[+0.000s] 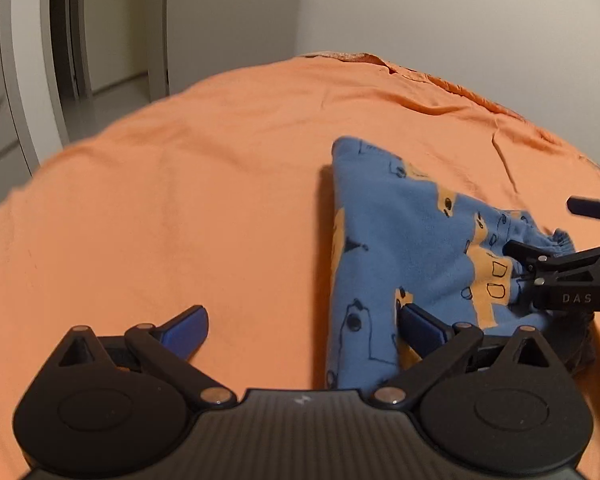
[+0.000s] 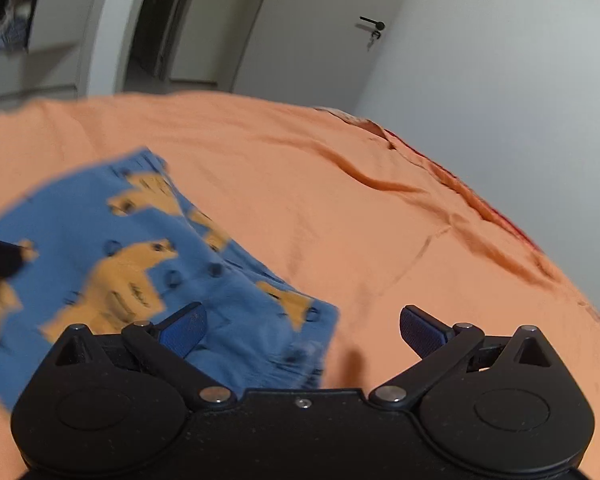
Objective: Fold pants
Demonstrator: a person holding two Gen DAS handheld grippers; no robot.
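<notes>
Blue pants (image 1: pixel 400 248) with an orange animal print lie folded on the orange bed sheet (image 1: pixel 180 200). My left gripper (image 1: pixel 304 328) is open; its right finger (image 1: pixel 420 330) hangs over the near left part of the pants and its left finger over bare sheet. The right gripper (image 1: pixel 540 226) reaches in from the right at the elastic waistband. In the right wrist view the pants (image 2: pixel 140 260) look blurred, and my right gripper (image 2: pixel 302 330) is open with its left finger (image 2: pixel 184 332) over the waistband corner. The left gripper (image 2: pixel 0 256) shows at the left edge.
The sheet (image 2: pixel 380 240) has wrinkles toward the far right, where the bed meets a white wall (image 1: pixel 460 40). A white door (image 2: pixel 320 40) with a dark handle and an open doorway (image 1: pixel 68 40) lie beyond the bed's far edge.
</notes>
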